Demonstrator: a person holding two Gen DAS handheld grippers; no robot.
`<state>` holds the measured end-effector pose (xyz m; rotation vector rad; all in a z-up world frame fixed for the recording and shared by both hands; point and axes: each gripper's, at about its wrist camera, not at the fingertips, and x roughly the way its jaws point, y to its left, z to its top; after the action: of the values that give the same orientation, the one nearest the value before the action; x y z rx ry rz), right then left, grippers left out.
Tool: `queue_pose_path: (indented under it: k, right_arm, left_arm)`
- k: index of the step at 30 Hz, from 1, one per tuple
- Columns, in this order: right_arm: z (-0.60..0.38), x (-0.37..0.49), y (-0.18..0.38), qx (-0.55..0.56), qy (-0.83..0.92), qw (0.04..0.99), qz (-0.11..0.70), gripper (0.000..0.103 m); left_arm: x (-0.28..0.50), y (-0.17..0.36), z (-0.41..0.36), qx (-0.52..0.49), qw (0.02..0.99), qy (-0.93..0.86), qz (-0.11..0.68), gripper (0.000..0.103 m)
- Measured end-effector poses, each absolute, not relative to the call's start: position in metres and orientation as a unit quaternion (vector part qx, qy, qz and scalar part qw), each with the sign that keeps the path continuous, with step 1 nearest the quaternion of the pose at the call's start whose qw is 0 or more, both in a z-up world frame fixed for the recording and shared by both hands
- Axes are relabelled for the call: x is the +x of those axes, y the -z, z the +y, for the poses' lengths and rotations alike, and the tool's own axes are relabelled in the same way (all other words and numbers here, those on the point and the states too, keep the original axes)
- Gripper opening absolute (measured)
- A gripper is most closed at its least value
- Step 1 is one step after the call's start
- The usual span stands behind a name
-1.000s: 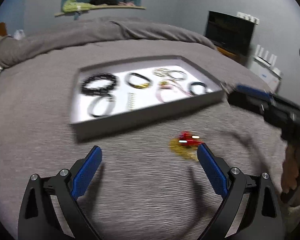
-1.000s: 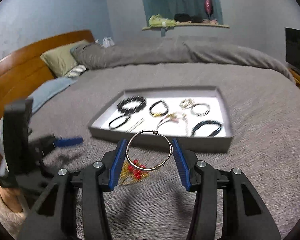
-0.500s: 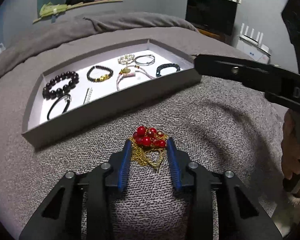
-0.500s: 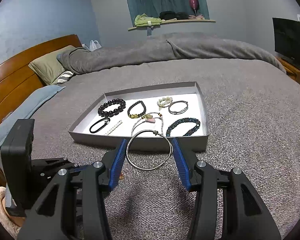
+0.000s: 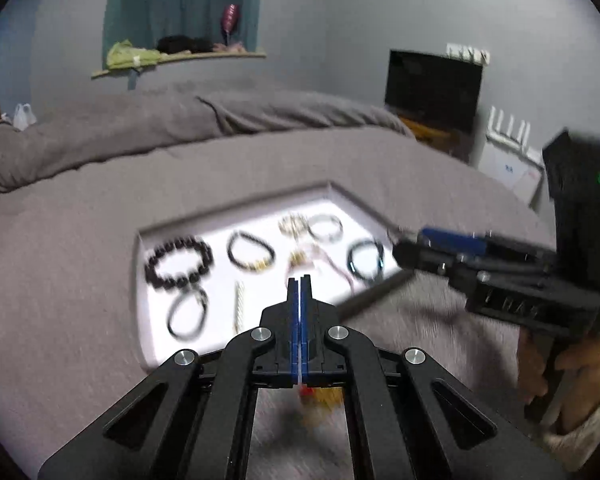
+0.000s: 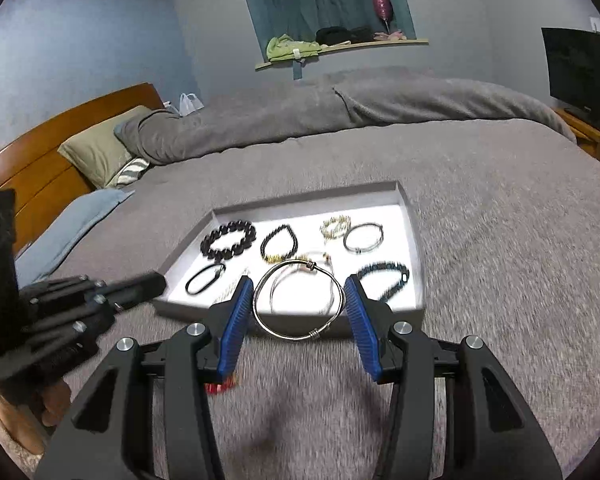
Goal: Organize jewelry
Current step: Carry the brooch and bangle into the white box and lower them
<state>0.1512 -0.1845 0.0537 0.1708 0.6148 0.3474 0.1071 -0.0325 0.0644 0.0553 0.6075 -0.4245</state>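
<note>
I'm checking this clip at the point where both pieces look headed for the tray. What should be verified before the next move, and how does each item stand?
1. Left claw shut: ok; its jaws have just closed fully.
2. Red-and-gold necklace pinched in it: cannot tell; only a blur shows beneath the claw.
3. Right claw clamped on the silver bangle: ok.
4. Tray ahead of both claws: ok.
5. Bare tray floor for two more pieces: ok, though the patches are small.
6. Claws clear of each other: ok.
</note>
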Motion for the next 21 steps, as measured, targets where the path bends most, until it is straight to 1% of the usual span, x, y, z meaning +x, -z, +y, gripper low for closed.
queue_pose_path:
  k: [3, 5, 6, 7, 8, 9, 10, 15, 21]
  right_arm:
    - [-0.183, 0.166, -0.057, 0.085, -0.163, 0.936, 0.300, 0.048]
    - [-0.182, 0.175, -0.059, 0.087, -0.163, 0.935, 0.303, 0.048]
    - [-0.182, 0.179, -0.061, 0.089, -0.163, 0.935, 0.302, 0.048]
    - [-0.182, 0.182, -0.064, 0.091, -0.162, 0.936, 0.299, 0.048]
    - [-0.182, 0.183, -0.066, 0.091, -0.161, 0.937, 0.296, 0.048]
    - [-0.182, 0.183, -0.068, 0.090, -0.159, 0.940, 0.288, 0.048]
    - [-0.181, 0.180, -0.068, 0.084, -0.158, 0.942, 0.283, 0.048]
    - [-0.182, 0.182, -0.057, 0.074, -0.159, 0.937, 0.301, 0.048]
    - [-0.190, 0.181, -0.055, 0.076, -0.154, 0.937, 0.304, 0.048]
  left_arm:
    - [0.118, -0.070, -0.034, 0.021, 0.928, 0.210, 0.307, 0.001]
    - [0.114, -0.064, -0.039, 0.038, 0.922, 0.218, 0.319, 0.002]
    - [0.110, -0.056, -0.043, 0.052, 0.913, 0.229, 0.334, 0.006]
    - [0.109, -0.049, -0.046, 0.059, 0.905, 0.237, 0.348, 0.024]
    - [0.106, -0.044, -0.047, 0.063, 0.902, 0.238, 0.355, 0.036]
    - [0.102, -0.037, -0.049, 0.073, 0.900, 0.239, 0.358, 0.055]
    - [0.098, -0.034, -0.050, 0.084, 0.899, 0.241, 0.357, 0.059]
    - [0.090, -0.014, -0.052, 0.114, 0.879, 0.264, 0.380, 0.059]
    - [0.094, 0.001, -0.048, 0.113, 0.868, 0.262, 0.407, 0.051]
